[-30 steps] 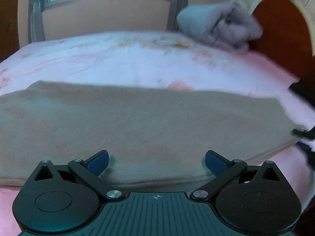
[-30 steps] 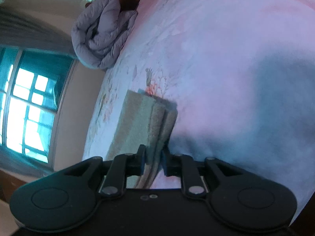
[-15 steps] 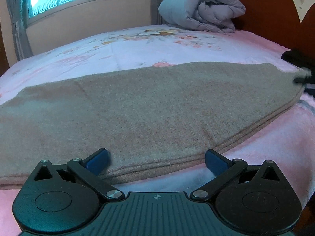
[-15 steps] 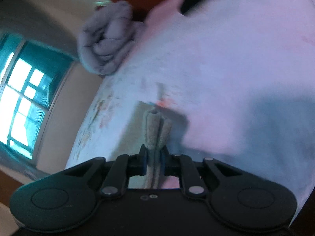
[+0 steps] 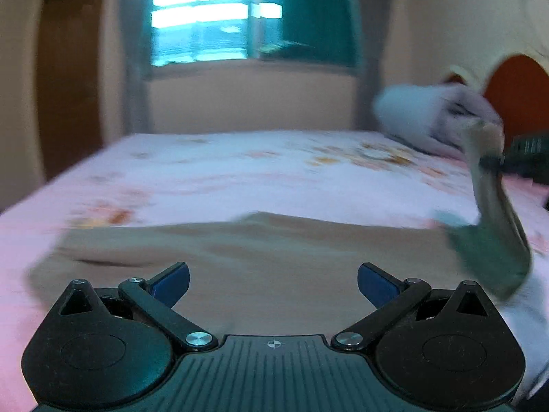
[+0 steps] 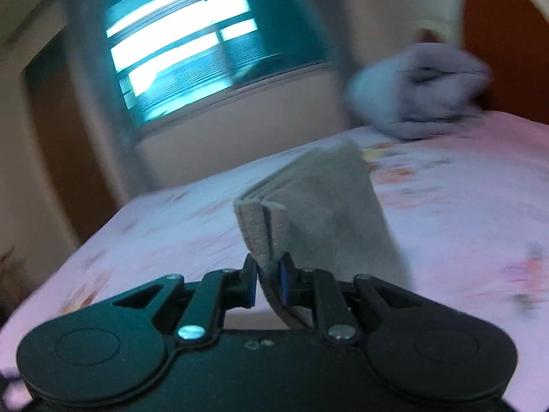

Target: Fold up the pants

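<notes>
The tan-grey pants (image 5: 260, 257) lie folded lengthwise across the pink floral bed (image 5: 240, 171). My left gripper (image 5: 272, 279) is open and empty just above the pants' near edge. My right gripper (image 6: 267, 279) is shut on the layered end of the pants (image 6: 308, 213) and holds it up off the bed. In the left wrist view that lifted end (image 5: 494, 213) rises at the right, pinched by the right gripper (image 5: 494, 163). Both views are blurred by motion.
A rolled grey quilt (image 6: 418, 92) lies at the head of the bed beside the red-brown headboard (image 6: 504, 34). A window (image 5: 219, 17) with curtains is on the far wall. A dark doorway (image 5: 72, 92) is at the left.
My right gripper has lifted the pants' end high off the bed and swung it up and inward. The left gripper has tilted up and stays open over the pants.
</notes>
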`<state>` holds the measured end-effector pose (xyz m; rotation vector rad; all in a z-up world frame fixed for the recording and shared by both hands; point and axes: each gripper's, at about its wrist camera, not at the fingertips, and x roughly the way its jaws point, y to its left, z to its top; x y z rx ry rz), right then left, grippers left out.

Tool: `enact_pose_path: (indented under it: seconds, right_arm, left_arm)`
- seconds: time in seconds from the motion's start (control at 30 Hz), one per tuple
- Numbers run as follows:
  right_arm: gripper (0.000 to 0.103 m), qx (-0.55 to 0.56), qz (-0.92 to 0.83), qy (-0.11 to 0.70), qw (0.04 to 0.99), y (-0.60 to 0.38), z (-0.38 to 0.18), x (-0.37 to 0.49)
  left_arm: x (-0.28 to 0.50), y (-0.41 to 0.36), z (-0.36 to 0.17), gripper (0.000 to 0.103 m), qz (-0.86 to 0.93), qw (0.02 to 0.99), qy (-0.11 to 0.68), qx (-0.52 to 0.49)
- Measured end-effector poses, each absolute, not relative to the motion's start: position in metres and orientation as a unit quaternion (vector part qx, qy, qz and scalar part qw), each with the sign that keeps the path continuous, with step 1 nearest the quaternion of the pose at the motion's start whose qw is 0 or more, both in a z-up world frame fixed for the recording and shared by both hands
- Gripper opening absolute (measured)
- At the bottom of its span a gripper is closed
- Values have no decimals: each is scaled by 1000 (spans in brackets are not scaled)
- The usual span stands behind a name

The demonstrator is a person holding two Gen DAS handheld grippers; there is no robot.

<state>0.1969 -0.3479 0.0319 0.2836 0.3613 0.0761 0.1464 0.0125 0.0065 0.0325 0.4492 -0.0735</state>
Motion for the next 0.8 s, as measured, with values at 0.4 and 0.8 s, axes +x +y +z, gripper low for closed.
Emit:
enact_pose_path:
  seconds: [0.4,0.8]
  right_arm:
    - [30,78,193,255,944,-225,-31,195]
    - [43,274,0,207,939,-405,-33,147]
  left_arm:
    - [142,118,-33,103,51,952,288,-92]
    - [235,4,-60,81,-104,909,373,-153]
